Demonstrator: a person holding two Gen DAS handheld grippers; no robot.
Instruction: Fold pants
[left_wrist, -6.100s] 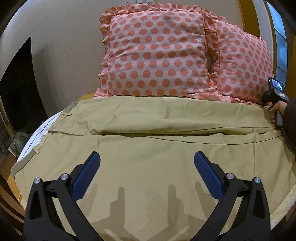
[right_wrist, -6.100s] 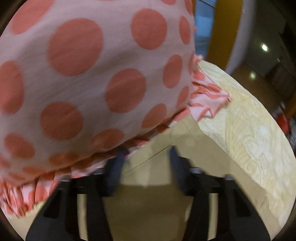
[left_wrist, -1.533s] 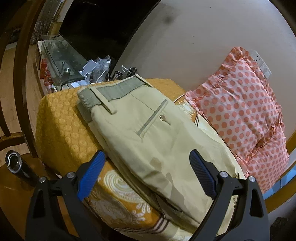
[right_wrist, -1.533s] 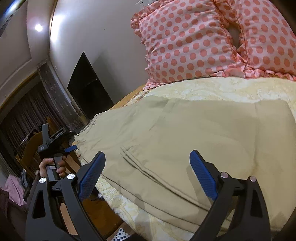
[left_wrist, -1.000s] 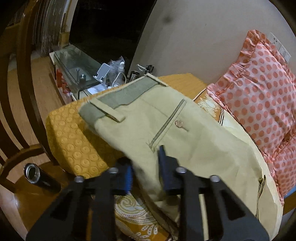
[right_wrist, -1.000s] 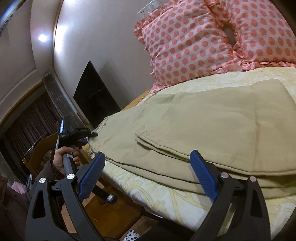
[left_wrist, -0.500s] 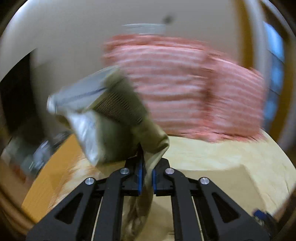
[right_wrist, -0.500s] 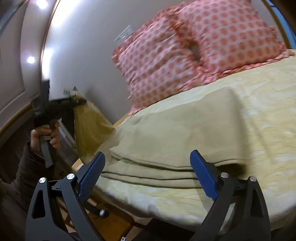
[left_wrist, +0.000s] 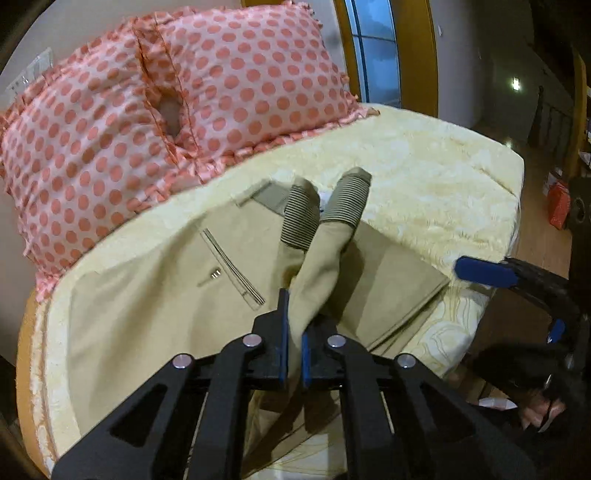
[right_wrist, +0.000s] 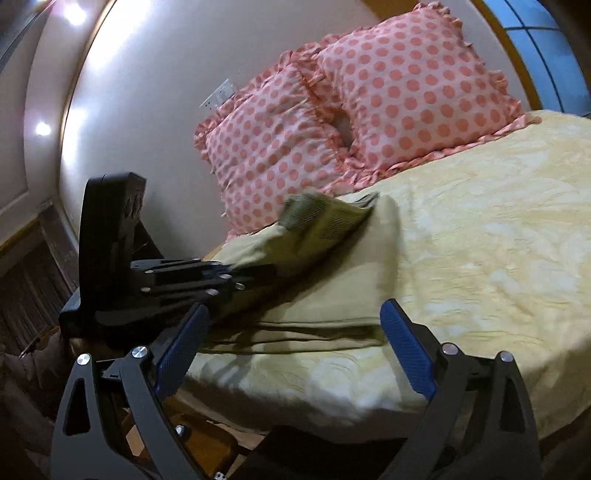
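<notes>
The khaki pants lie folded on the yellow bedspread. My left gripper is shut on the waist end of the pants, whose ribbed waistband is lifted and carried over the folded legs. In the right wrist view the left gripper holds the raised waistband above the pants. My right gripper is open and empty at the bed's near edge; one of its blue fingers shows in the left wrist view.
Two pink polka-dot pillows lean on the wall at the head of the bed, also in the right wrist view. The bedspread stretches right of the pants. A window and wooden floor lie beyond.
My left gripper closed on the waist end at the bed's side, lifted it and swung it across over the folded legs. My right gripper stayed open, drawing back to the bed's edge.
</notes>
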